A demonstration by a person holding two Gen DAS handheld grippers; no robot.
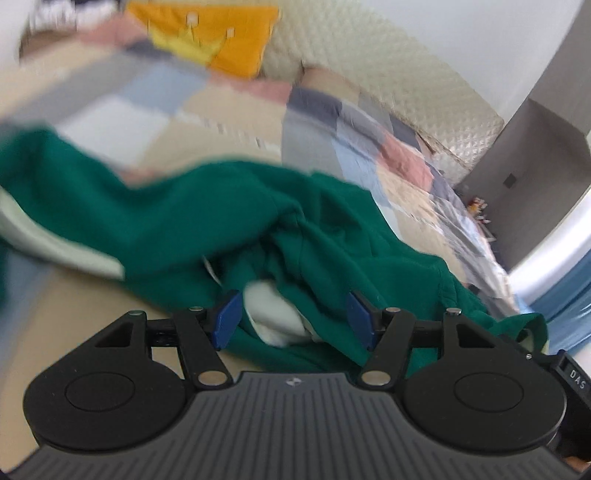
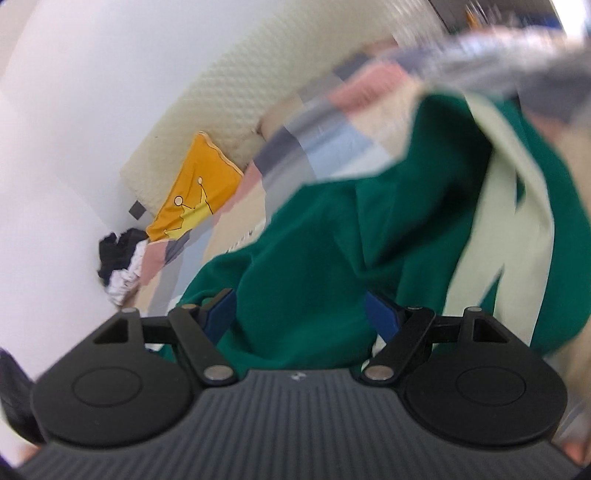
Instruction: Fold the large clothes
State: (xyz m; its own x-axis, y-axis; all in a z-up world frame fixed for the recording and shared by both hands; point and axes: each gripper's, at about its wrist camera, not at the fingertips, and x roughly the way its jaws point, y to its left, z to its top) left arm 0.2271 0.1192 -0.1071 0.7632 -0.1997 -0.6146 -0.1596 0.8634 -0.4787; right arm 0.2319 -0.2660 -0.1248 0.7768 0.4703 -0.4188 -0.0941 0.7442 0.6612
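Left wrist view: the left tool (image 1: 293, 317) hangs just above a crumpled green garment (image 1: 177, 229) that lies on a bed (image 1: 207, 107) covered in a patchwork of grey, blue, pink and beige squares. Its 2 blue pads (image 1: 227, 319) stand wide apart, and nothing is pinched between them; a pale patch of the garment's lining shows in the gap, lower than the pads. A pale band runs along the garment's edge on the side away from the headboard. Beyond the garment, a quilted cream headboard (image 1: 388, 92) backs the bed, and an orange pillow (image 1: 221, 33) with a yellow crown print leans against it.

Right wrist view: the right tool (image 2: 299, 317) also stands wide, with green cloth (image 2: 314, 251) bunched in the gap. The picture is blurred, and whether the pads touch the cloth cannot be told. Broad pale stripes cross the garment on the side far from the orange pillow (image 2: 195, 192). A dark and white heap of cloth (image 2: 120, 258) sits just beside that pillow, against the white wall.
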